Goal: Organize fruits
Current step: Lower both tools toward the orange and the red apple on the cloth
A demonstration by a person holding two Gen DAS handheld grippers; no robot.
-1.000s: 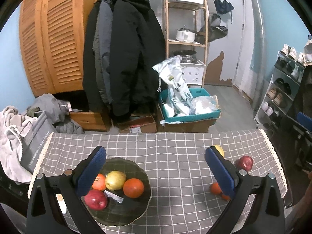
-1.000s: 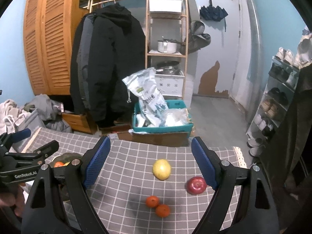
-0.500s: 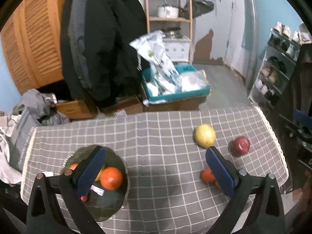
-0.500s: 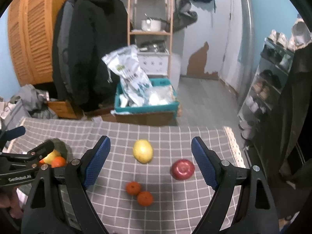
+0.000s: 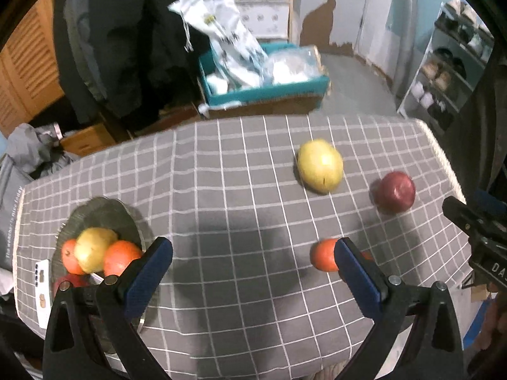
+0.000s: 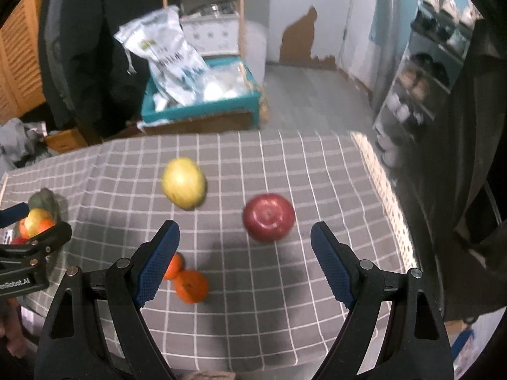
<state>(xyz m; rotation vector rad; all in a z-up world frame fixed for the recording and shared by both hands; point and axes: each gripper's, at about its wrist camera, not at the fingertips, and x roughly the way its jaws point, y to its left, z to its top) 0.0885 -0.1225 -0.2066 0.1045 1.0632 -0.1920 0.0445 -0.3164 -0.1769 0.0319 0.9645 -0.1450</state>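
Note:
On the grey checked tablecloth (image 5: 240, 215) lie a yellow pear (image 5: 320, 166), a red apple (image 5: 396, 191) and two small oranges (image 6: 191, 285). A dark glass plate (image 5: 104, 215) at the left holds several fruits. My left gripper (image 5: 253, 253) hangs open above the cloth between the plate and the loose fruit, its right finger partly covering an orange (image 5: 323, 255). My right gripper (image 6: 244, 237) is open above the red apple (image 6: 268, 217), with the pear (image 6: 183, 182) beyond its left finger. Nothing is between either pair of jaws.
A white card (image 5: 41, 288) lies beside the plate. Beyond the table's far edge stand a teal box with plastic bags (image 5: 263, 72), hanging dark coats (image 5: 120, 31) and a shoe rack (image 5: 450, 72). The table's right edge (image 6: 377, 171) is close to the apple.
Both grippers have come down and tilted toward the table, so the fruit looks larger and nearer. The right one now frames the red apple. Both stayed open.

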